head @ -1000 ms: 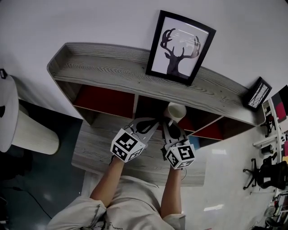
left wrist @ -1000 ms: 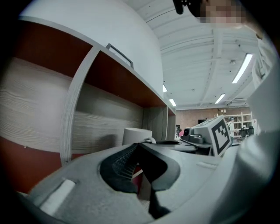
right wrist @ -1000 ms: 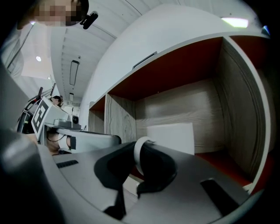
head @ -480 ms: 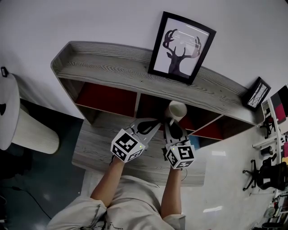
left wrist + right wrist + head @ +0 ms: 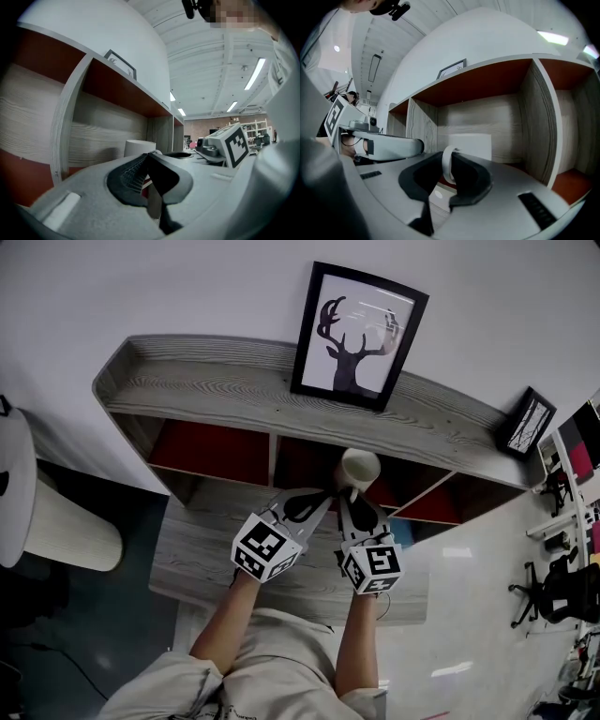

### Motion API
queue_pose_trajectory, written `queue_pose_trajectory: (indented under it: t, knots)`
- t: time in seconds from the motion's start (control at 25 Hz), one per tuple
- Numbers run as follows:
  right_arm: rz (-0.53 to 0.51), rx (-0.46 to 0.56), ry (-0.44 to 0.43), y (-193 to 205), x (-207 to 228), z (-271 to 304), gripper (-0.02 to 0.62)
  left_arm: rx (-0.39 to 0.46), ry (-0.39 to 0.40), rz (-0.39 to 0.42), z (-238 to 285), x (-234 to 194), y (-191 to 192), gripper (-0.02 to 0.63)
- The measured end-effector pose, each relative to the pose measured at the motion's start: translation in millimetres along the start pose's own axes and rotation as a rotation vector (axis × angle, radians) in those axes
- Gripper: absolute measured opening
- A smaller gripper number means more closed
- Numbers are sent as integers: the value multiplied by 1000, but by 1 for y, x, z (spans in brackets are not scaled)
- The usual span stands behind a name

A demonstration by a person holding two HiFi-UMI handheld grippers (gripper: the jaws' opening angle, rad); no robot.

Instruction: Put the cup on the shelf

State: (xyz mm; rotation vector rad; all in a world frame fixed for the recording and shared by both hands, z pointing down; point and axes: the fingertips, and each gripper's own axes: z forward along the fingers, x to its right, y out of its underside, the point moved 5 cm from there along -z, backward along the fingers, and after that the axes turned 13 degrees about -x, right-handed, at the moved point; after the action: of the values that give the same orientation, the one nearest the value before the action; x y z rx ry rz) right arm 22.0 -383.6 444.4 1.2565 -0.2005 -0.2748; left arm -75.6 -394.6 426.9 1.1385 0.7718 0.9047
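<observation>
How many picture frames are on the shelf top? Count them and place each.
2. The deer picture frame stands against the wall near the middle of the shelf top; a smaller frame stands at its right end. No others show.

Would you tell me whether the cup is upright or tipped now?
Upright: the cup shows its mouth facing up, handle clamped in the right gripper.

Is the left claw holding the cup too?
No, the left claw is closed on nothing; only the right claw grips the cup.
</observation>
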Motion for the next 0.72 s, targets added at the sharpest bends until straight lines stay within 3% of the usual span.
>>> queue_pose_trajectory:
  t: [0.56, 0.72]
  knots:
    - [55, -28, 226, 6, 32, -10, 64, -74, -66, 32, 0, -3, 9, 9]
    - [49, -16, 231, 6, 34, -7, 64, -75, -85, 26, 1, -6, 9, 9]
